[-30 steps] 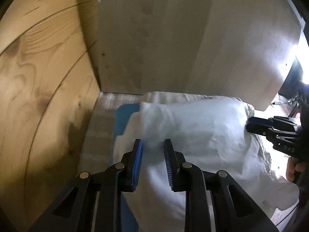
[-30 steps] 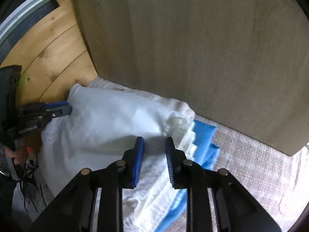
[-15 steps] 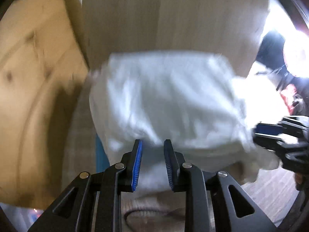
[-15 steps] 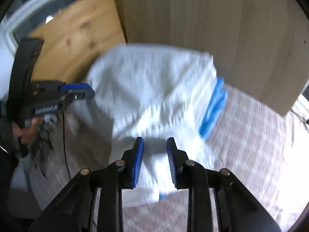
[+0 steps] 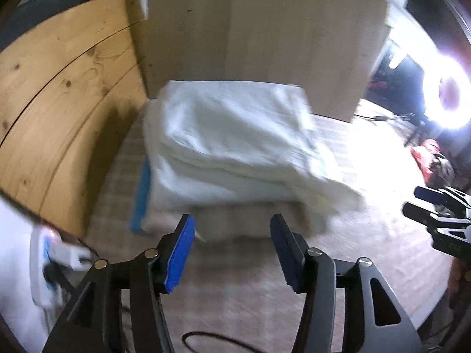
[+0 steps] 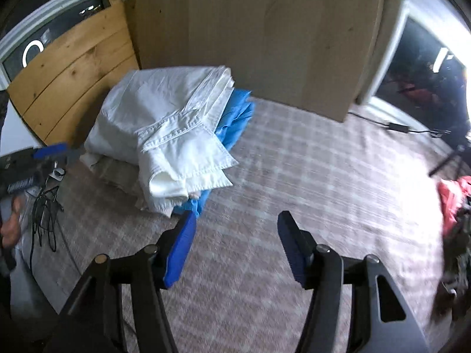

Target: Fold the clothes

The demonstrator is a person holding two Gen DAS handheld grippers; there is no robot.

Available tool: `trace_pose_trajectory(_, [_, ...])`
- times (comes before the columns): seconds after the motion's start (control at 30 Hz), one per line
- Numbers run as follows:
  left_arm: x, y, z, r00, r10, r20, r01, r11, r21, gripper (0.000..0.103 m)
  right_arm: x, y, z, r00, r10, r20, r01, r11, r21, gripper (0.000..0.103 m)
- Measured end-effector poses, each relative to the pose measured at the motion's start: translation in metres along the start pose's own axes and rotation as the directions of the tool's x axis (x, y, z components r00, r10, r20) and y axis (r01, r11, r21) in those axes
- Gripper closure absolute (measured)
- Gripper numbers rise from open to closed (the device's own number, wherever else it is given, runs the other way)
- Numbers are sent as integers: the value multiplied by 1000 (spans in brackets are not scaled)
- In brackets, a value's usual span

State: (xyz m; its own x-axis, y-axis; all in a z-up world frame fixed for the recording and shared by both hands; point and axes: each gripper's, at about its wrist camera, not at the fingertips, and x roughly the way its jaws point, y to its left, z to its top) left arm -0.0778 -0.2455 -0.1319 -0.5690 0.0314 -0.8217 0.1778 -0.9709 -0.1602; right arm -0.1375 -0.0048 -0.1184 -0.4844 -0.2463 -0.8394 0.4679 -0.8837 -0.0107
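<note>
Resting in the corner where a knotty pine panel (image 6: 73, 67) meets a pale wooden board (image 6: 259, 35): one stack of folded white garments (image 6: 164, 123), lying on a blue garment (image 6: 235, 117) spread over the checked cover (image 6: 309, 176). Left gripper (image 5: 232, 253): jaws spread wide, holding nothing, just short of the stack's near edge. Right gripper (image 6: 235, 250): jaws likewise released and empty, over bare cover beside the stack; red cloth (image 6: 456, 203) well apart at the far right.
</note>
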Motion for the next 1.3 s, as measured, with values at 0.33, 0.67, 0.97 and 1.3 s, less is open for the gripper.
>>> trace_pose_trajectory(0.33, [-64, -51, -40, 997, 69, 37, -68, 997, -19, 37, -61, -7, -35, 999, 0, 46, -3, 997, 83, 46])
trace_pose_trajectory(0.67, [-97, -89, -100, 989, 146, 19, -143, 983, -115, 36, -99, -31, -89, 997, 52, 62, -53, 998, 30, 46])
trace_pose_trajectory(0.97, [-134, -136, -145, 977, 205, 57, -193, 967, -169, 36, -125, -67, -135, 993, 93, 68, -91, 995, -27, 46])
trace_pose_trajectory(1.3, [-150, -179, -155, 973, 219, 72, -204, 964, -172, 34, -146, -97, -153, 990, 104, 100, -99, 994, -56, 46])
